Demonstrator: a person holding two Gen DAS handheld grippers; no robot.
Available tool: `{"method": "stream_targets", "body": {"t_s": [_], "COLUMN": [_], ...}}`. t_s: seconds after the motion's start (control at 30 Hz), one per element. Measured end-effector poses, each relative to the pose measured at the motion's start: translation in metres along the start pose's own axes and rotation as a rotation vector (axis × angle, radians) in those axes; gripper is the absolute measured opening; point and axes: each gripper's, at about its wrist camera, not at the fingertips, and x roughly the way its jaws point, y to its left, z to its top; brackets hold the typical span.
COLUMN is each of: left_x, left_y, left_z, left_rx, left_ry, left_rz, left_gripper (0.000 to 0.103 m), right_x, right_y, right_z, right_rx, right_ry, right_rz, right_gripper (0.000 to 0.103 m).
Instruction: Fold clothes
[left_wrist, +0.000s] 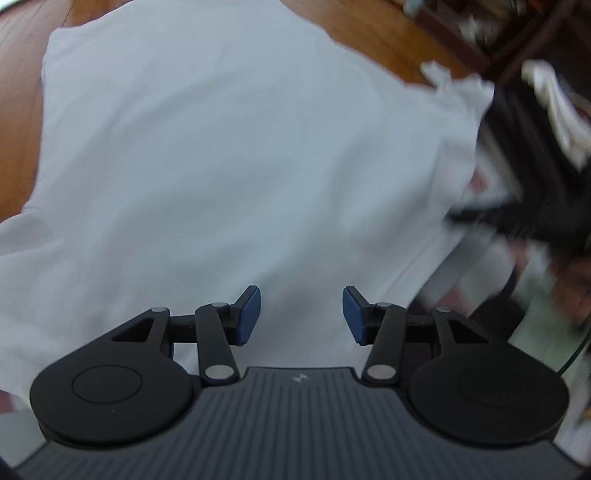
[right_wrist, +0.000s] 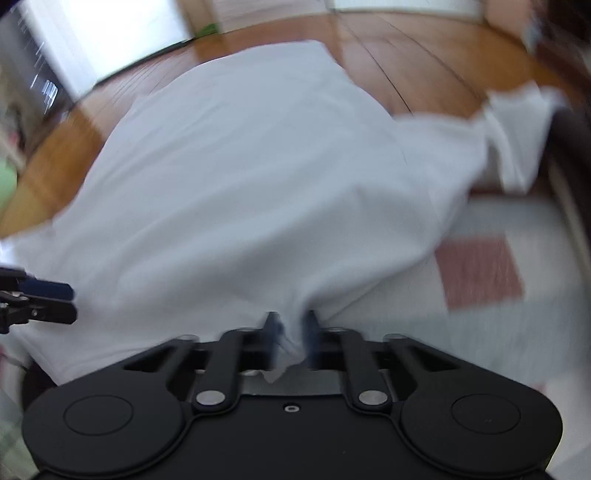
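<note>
We are looking at the wooden floor (right_wrist: 424, 74) first, the widest thing in both views, with a pale checked mat (right_wrist: 509, 280) lying on its near right part. Over both we are seeing one white shirt (left_wrist: 221, 166), spread mostly flat with its body on the wood and its near edge reaching onto the mat; one sleeve (right_wrist: 517, 140) is sticking out toward the right, bunched and not yet turned in. We are judging the folding to be barely started: the shirt is laid out, we are finding no clean fold line in either view, and the sleeves and the body folds all seem to be left to do. We are counting one shirt, one mat, and two grippers; some dark furniture and pale cloth are showing at the far right of the left view, too blurred for us to count or name. The right gripper (right_wrist: 291, 332) is pinching the near hem of the shirt, its jaws drawn close with a tuck of white cloth caught between them, and the blur around it is suggesting to us that it is in motion. The left gripper (left_wrist: 301, 315) is hanging just above the shirt's near part with its jaws standing wide and nothing between its blue pads (left_wrist: 249, 314); from the right view we are seeing it (right_wrist: 48, 299) at the left edge, just beside the cloth.
</note>
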Motion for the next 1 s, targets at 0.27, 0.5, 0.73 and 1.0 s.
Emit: {"method": "stream_targets", "body": {"t_s": [0.27,0.5,0.73,1.0], "left_x": [-0.003,-0.014,-0.010,0.057], "left_y": [0.025,0.004,-0.061,-0.128], "left_z": [-0.005,0.001,0.078,0.153], "left_rx": [-0.034,0.041,0.146,0.205], "left_ry": [0.065,-0.071,-0.159,-0.211], "left_rz": [0.070,0.011,-0.082,-0.187], "left_gripper": [0.048,0.049,0.056,0.070], "right_x": [-0.011,-0.010,0.011,0.068], "right_y": [-0.028,-0.085,-0.148,-0.204], "right_z": [-0.026,0.005,0.143,0.256], "right_rx": [-0.025,0.148,0.337,0.343], "right_ry": [0.105,-0.029,0.045,0.296], "right_rz": [-0.117,-0.081,-0.059,-0.310], "right_gripper": [0.000,0.042,0.064,0.080]}}
